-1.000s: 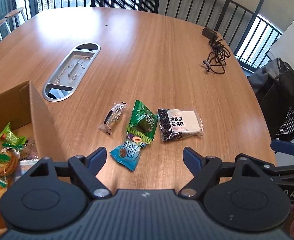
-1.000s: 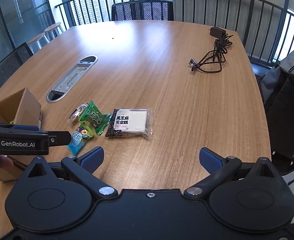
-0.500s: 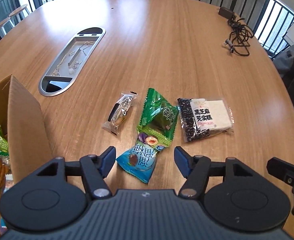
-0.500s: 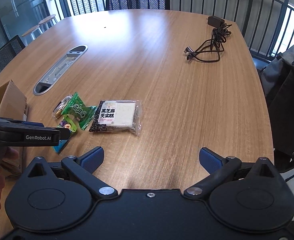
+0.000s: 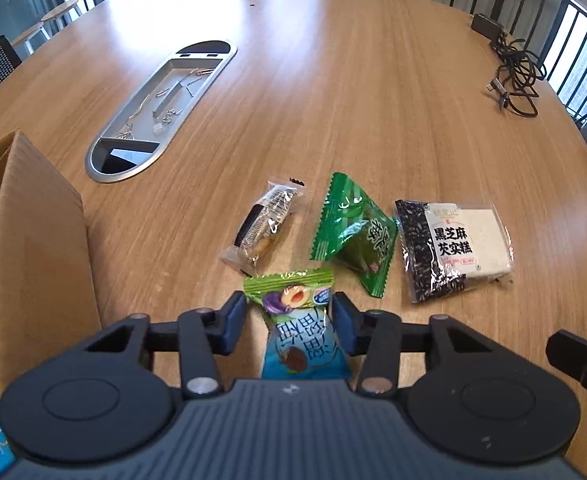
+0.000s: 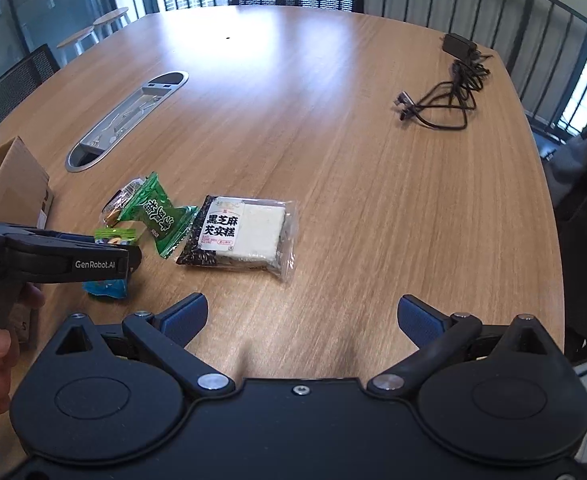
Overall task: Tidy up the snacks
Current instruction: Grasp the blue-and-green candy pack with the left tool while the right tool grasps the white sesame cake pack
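Rounded wooden table with a metal cable tray recessed in its surface. Lying on it near the front edge, left to right: open cardboard box, clear-wrapped snack, blue-green plum packet, green triangular packet, black sesame cake pack. Far right: black coiled cable with adapter.

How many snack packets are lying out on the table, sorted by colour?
Green packet: 1
Blue and green packet, between the left tool's fingers: 1
Clear packet with a dark and tan snack: 1
Clear packet with a black and white cake: 1
Total: 4 on the table. More sit in the box, too hidden to count.
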The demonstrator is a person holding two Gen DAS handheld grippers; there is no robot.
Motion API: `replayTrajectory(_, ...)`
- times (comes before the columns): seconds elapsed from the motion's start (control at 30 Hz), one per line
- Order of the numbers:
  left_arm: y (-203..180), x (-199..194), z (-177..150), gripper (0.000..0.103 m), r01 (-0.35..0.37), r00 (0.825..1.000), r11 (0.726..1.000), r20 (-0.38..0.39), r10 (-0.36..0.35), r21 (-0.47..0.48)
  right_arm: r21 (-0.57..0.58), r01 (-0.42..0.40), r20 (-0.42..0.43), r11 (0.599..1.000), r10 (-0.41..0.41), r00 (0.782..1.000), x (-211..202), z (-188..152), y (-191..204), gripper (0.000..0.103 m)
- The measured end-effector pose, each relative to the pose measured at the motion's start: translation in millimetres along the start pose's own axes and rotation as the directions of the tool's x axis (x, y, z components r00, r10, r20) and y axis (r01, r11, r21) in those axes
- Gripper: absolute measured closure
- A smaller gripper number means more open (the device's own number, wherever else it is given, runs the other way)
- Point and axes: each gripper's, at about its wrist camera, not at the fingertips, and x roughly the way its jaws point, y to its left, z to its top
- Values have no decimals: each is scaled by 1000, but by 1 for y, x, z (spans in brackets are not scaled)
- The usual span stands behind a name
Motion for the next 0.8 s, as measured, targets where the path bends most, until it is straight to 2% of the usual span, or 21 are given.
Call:
replayTrajectory(0.1,3,-2,-2,66,5,1000,1000,2,-5,-20,-59,-7,4,998,7,1000,9,8,5,1)
replayTrajectory(0.27,11,-6,-5,72,34,999,996,-5,-35,-83,-142,-2,-6,990,1,1000,28,19,11,1)
replayTrajectory(0.8,27,-25,3,73,63,998,981,43,-56,-181,-268,14,-19,963,-20,1000,70,39,33,1)
